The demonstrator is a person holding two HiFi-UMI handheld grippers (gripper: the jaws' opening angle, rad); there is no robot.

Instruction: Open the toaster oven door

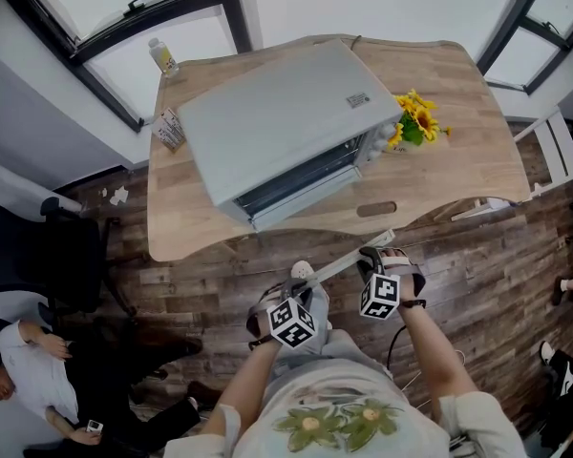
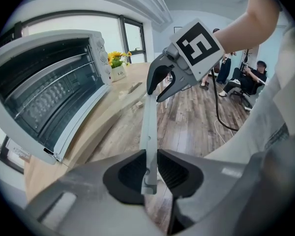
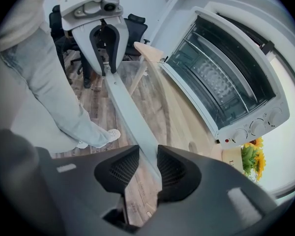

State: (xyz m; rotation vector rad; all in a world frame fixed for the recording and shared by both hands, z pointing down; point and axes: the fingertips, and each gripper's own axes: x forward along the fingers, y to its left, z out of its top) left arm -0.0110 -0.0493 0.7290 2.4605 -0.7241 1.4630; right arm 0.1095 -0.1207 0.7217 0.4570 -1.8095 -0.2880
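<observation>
The white toaster oven [image 1: 286,122] stands on the wooden table [image 1: 458,113], its glass front [image 2: 44,87] facing me with the racks showing through [image 3: 226,82]; the door looks shut. Both grippers are below the table's near edge, away from the oven. They carry a long flat grey bar [image 1: 349,258] between them. My left gripper [image 2: 151,168] is shut on one end of the bar [image 2: 150,122]. The other end of the bar [image 3: 128,107] runs between the pads of my right gripper [image 3: 147,168], which appears to clamp it. Each gripper shows in the other's view: right gripper [image 2: 161,85], left gripper [image 3: 107,63].
Yellow sunflowers [image 1: 415,117] sit to the right of the oven; a bottle [image 1: 162,57] and a small box [image 1: 169,129] are at the table's left corner. A black office chair [image 1: 38,256] and a seated person [image 1: 29,361] are on the wooden floor at left.
</observation>
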